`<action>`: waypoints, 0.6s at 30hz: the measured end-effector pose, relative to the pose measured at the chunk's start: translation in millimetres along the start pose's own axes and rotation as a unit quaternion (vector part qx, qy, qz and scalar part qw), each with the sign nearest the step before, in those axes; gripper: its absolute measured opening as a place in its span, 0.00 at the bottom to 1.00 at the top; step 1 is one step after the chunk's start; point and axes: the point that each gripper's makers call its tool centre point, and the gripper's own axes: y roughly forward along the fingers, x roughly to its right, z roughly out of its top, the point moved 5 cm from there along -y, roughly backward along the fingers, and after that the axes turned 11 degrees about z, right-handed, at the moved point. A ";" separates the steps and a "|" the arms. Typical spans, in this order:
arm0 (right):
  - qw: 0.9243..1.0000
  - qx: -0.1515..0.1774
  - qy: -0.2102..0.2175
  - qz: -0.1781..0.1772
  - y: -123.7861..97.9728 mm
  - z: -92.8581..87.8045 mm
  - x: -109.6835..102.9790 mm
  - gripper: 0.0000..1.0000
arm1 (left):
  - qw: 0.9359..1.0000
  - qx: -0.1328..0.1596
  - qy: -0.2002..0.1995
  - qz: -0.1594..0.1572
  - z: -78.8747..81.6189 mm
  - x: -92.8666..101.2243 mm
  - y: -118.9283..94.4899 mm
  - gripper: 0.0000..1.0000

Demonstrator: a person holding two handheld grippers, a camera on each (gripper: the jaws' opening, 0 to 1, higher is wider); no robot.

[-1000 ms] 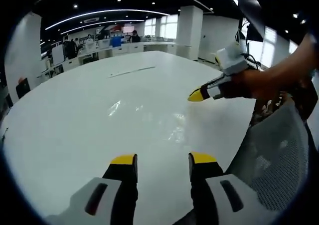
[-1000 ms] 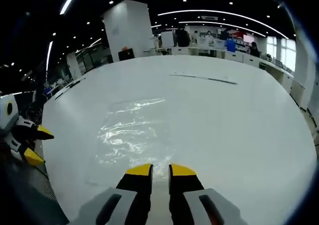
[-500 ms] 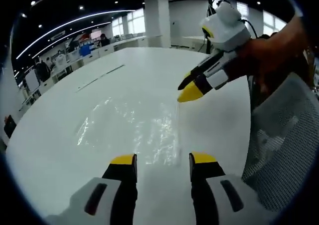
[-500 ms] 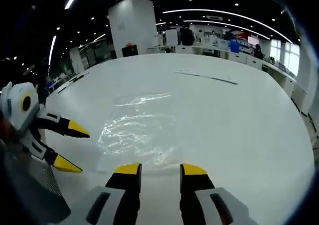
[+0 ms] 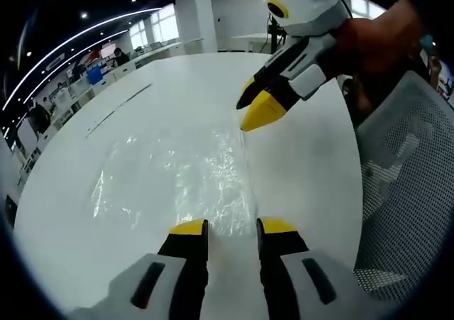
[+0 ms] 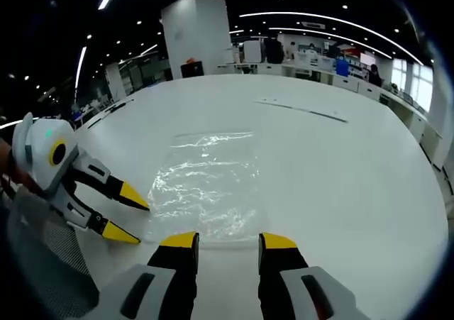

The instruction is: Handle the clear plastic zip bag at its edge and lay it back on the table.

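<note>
The clear plastic zip bag (image 5: 177, 178) lies flat and crinkled on the white table (image 5: 312, 164). My left gripper (image 5: 234, 227) is open, its yellow tips just at the bag's near edge with nothing between them. My right gripper (image 6: 229, 240) is also open, its tips just short of another edge of the bag (image 6: 206, 185). In the left gripper view the right gripper (image 5: 252, 107) reaches in from the upper right, held by a hand, its tips over the bag's corner. In the right gripper view the left gripper (image 6: 129, 215) shows at the left with its jaws apart beside the bag.
A grey mesh chair back (image 5: 404, 192) stands at the table's edge, also seen as the chair back (image 6: 42, 263) at lower left. A thin dark strip (image 6: 301, 111) lies far across the table. Desks, a white pillar (image 6: 195, 40) and people are in the background.
My right gripper's jaws have spread apart from nearly shut at the bag's edge. My left gripper has moved in to the bag's edge, its jaws a little narrower.
</note>
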 end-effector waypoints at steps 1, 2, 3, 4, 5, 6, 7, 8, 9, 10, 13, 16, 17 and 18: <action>1.000 0.000 0.001 0.000 0.0 -0.4 -0.1 0.31 | 1.000 0.000 0.001 -0.003 0.2 0.3 0.3 0.25; 1.000 0.000 0.001 0.000 0.1 -1.2 -0.2 0.31 | 1.000 0.002 0.008 -0.009 0.3 0.0 2.6 0.23; 1.000 -0.001 0.001 0.000 0.3 -1.7 -0.5 0.31 | 1.000 0.002 0.009 -0.018 0.2 1.5 2.5 0.20; 1.000 -0.002 0.001 0.001 0.1 -1.8 -1.5 0.31 | 0.999 -0.001 0.009 -0.031 -0.4 4.8 2.3 0.14; 1.000 -0.002 0.001 0.002 -0.1 -1.7 -2.2 0.31 | 0.999 -0.002 0.008 -0.037 -0.5 6.4 2.3 0.08; 1.000 -0.004 -0.002 0.003 0.0 -1.7 -3.6 0.31 | 0.999 0.002 0.013 -0.034 0.2 8.1 0.6 0.06; 1.000 -0.006 -0.004 0.005 0.1 -1.2 -4.5 0.31 | 0.999 0.004 0.019 -0.031 0.6 8.7 -0.1 0.05; 1.000 -0.009 -0.013 0.011 1.0 -0.7 -7.0 0.31 | 0.999 0.003 0.016 -0.031 1.3 9.2 -0.3 0.04; 1.000 -0.012 -0.019 0.014 2.1 -0.5 -7.4 0.31 | 1.000 0.002 0.000 -0.029 1.2 7.5 -0.3 0.04; 0.999 -0.019 -0.034 0.019 3.1 -1.0 -11.1 0.31 | 1.000 0.002 -0.009 -0.030 0.9 6.4 0.1 0.04; 0.996 -0.038 -0.073 0.032 7.9 -0.8 -19.9 0.31 | 0.999 0.002 -0.027 -0.030 -0.2 3.5 1.5 0.02; 0.991 -0.052 -0.111 0.049 11.6 -0.7 -30.4 0.31 | 0.999 -0.013 -0.037 -0.028 0.9 -0.9 3.5 0.00; 0.989 -0.056 -0.125 0.052 11.5 -1.1 -35.4 0.30 | 0.999 -0.014 -0.036 -0.028 1.2 -0.9 3.7 0.00; 0.985 -0.066 -0.152 0.055 14.3 -0.4 -37.2 0.30 | 0.999 -0.019 -0.033 -0.028 1.3 1.3 1.4 0.00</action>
